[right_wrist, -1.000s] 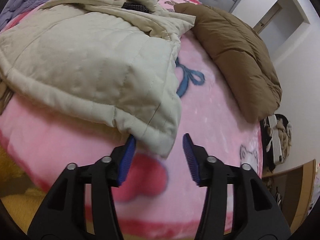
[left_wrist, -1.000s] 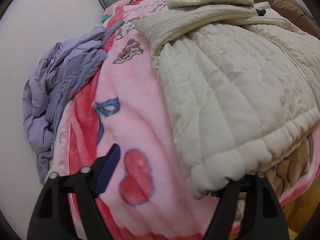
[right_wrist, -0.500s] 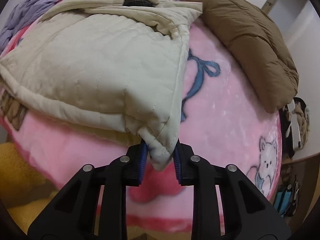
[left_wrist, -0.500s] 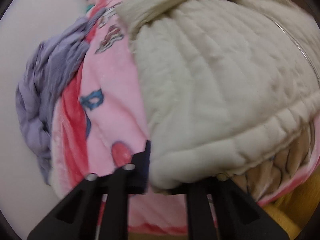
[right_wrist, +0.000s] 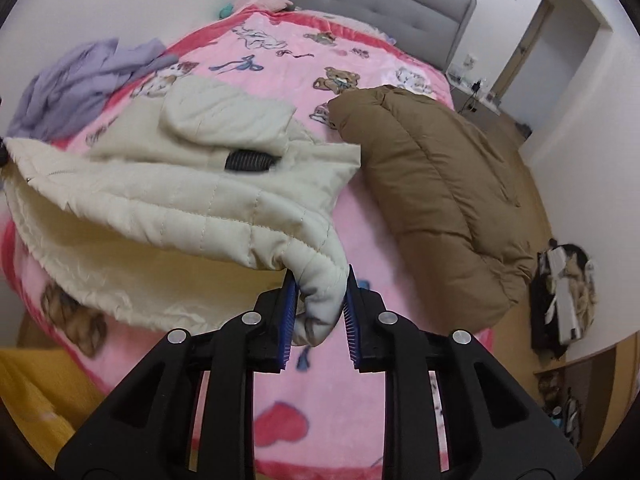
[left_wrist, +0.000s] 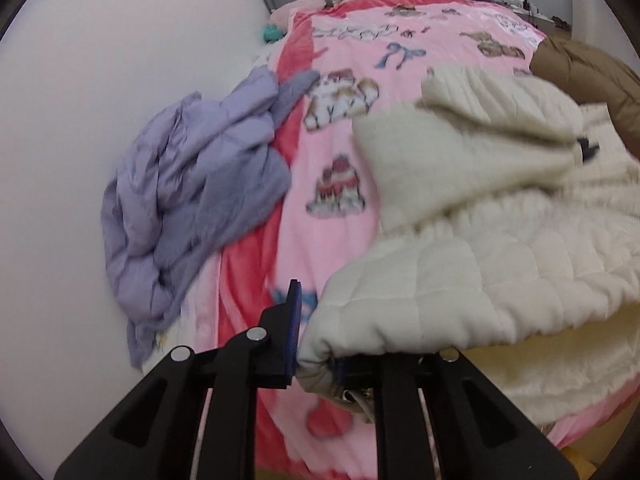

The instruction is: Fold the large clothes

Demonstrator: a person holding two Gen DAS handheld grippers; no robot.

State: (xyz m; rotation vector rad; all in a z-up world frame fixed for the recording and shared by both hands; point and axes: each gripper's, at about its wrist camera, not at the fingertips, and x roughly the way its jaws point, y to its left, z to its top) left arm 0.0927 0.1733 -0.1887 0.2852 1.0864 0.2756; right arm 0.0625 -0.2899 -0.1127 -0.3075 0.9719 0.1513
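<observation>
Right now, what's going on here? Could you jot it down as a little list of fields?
Place: a bed under a pink blanket with cartoon prints
Being handled: cream quilted jacket, its bottom hem raised off the blanket
Left gripper: jaws opening slightly, one hem corner between them
Right gripper: shut on the other hem corner
Sleeve: lies folded across the jacket's top
Other clothes: lilac jacket crumpled at the blanket's left edge; brown puffer coat on the right side
Headboard: grey, padded
</observation>
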